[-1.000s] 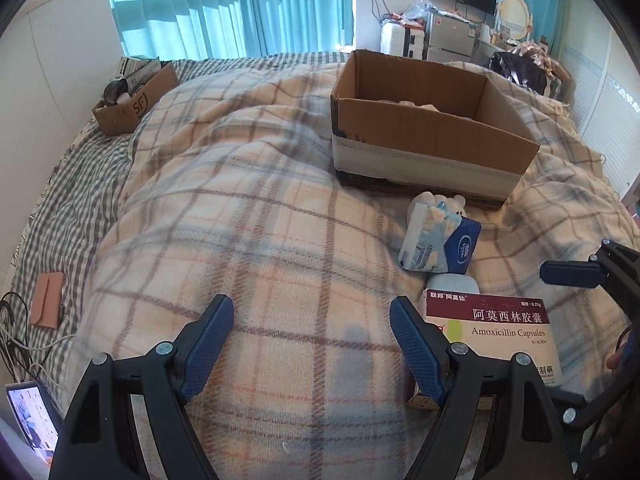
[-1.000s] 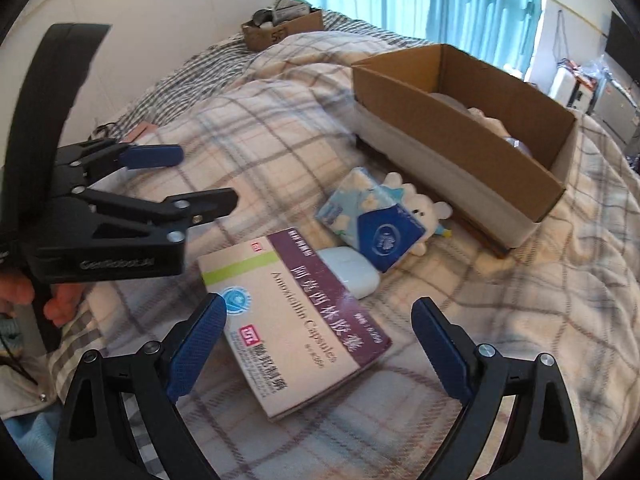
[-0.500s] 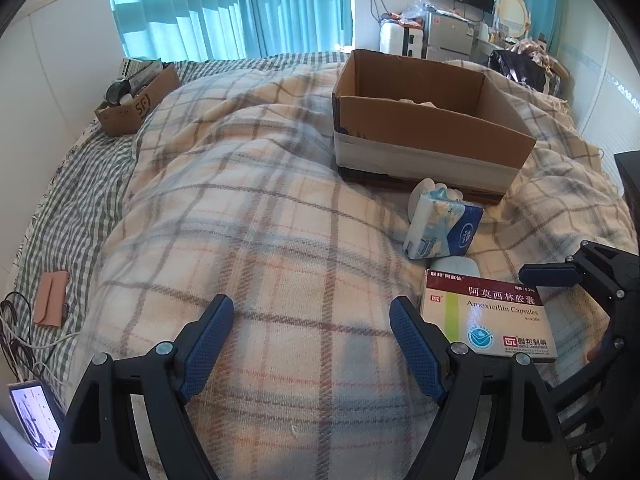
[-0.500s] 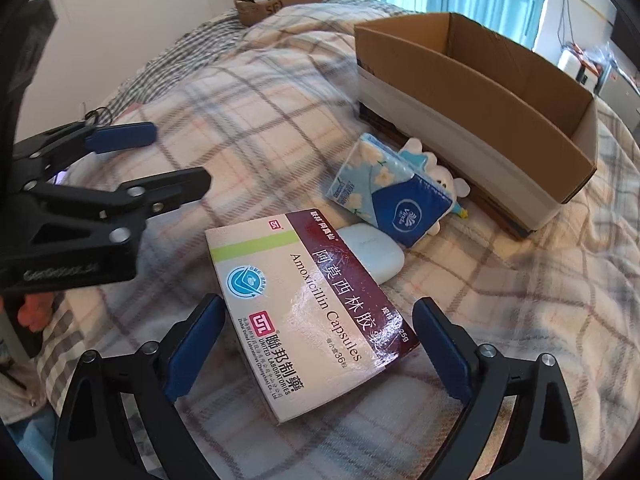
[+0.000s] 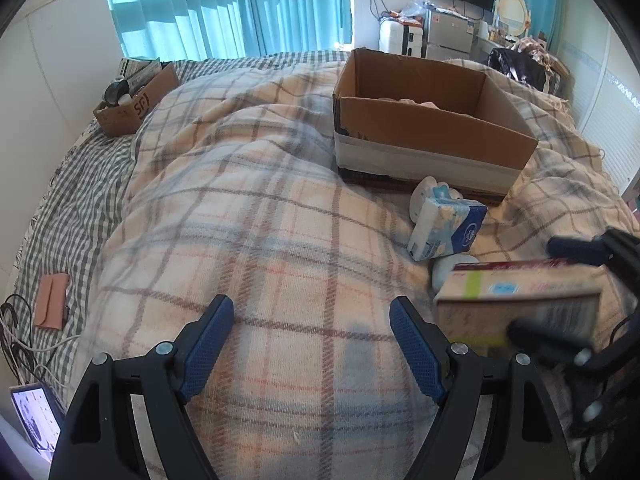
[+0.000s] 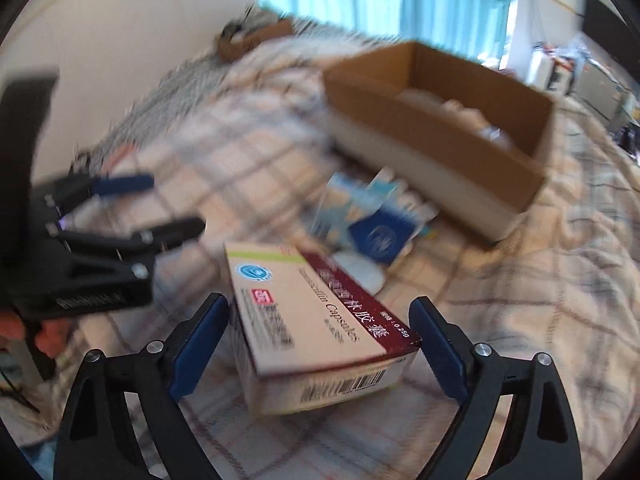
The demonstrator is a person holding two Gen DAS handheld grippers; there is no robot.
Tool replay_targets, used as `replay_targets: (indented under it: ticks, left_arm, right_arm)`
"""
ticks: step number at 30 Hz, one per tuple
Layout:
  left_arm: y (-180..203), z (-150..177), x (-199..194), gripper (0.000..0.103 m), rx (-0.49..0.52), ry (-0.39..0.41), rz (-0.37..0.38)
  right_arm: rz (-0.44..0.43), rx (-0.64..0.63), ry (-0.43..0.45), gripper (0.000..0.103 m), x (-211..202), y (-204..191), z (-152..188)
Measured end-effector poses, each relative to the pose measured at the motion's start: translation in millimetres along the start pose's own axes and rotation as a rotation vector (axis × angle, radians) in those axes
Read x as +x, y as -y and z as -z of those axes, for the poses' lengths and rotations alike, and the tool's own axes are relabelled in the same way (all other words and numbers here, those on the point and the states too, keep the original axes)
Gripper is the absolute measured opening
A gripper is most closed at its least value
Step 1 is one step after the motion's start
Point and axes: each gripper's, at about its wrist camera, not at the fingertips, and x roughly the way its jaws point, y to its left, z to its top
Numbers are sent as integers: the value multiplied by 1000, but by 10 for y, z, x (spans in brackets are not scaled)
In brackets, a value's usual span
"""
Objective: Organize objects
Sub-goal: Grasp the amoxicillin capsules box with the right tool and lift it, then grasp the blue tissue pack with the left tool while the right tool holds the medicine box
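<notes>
My right gripper (image 6: 318,344) is shut on the Amoxicillin capsule box (image 6: 316,332), a cream and maroon carton, and holds it tilted above the blanket. The box (image 5: 516,304) and my right gripper (image 5: 560,292) also show blurred at the right of the left wrist view. My left gripper (image 5: 312,344) is open and empty over the plaid blanket. A blue and white tissue pack (image 5: 444,228), a white plush toy (image 5: 428,196) and a white oval case (image 5: 448,270) lie in front of the big cardboard box (image 5: 424,124).
The plaid blanket (image 5: 260,220) covers a bed. A small cardboard box (image 5: 132,100) with items sits at the far left by the wall. A tan pouch (image 5: 52,300), cables and a phone (image 5: 34,416) lie at the left edge. Curtains and furniture stand behind.
My right gripper has closed on the Amoxicillin box and lifted it off the blanket, tilting it. The right wrist view is motion-blurred. My left gripper has stayed put and open.
</notes>
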Motion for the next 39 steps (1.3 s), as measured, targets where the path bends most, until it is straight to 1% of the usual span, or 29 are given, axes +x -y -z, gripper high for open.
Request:
replay_targets:
  ticks: [2,4,8,10,13,17,19,24,26,28,29,30,31,32,33,34,36,39]
  left_arm:
    - [19,-53,5,83,6,3,4]
    - [49,-125,19,83,17,7,7]
    - [158,-278,84,83,40,5,24]
    - [239,-358,128,83,49,0,38]
    - [370,-470,198,83,66,-5,64]
    - [565,-591,332,83,94,-23,104]
    - [664,-635,432,83,110,-35,124]
    - [893,-709,757,83,159,-74,172]
    - [927,-678,858,83,161,-102,197]
    - [959,-625,904,81,176,-113,225]
    - [976,-604,901,72,189,-110,232]
    - [993,-586,886,54,202,-106,241]
    - [1006,-574,867,50,212,-107,252]
    - [1009,-565,841,42,217,-102,264]
    - [1009,-554,810,35,223,-97,274]
    - [1007,-539,777,33,227,-93,285]
    - [996,-510,699,25,226,-87,317]
    - [967,-473,569,23,217,-74,346]
  right_arm:
    - [39,28,32,90,-100,67,-45]
    - [99,36,70,88,-223,143,-77]
    - [146,89,134,85,-410,333,-170]
    - [206,102,159,85,-503,429,-219]
    - [271,110,182,85,-574,528,-261]
    - [319,128,203,85,-632,645,-252]
    - [335,138,215,85,-631,675,-244]
    - [340,138,211,85,-569,729,-231]
    - [334,141,207,85,-542,758,-220]
    - [327,151,207,85,-530,790,-204]
    - [325,155,206,85,-524,804,-197]
    - [323,159,204,85,-519,812,-192]
    - [323,163,205,85,-519,818,-185]
    - [323,163,204,85,-521,818,-183]
    - [324,162,204,85,-530,807,-182]
    - [327,160,207,85,-546,791,-179]
    - [330,157,211,85,-577,766,-178]
    - [338,153,226,84,-659,709,-169]
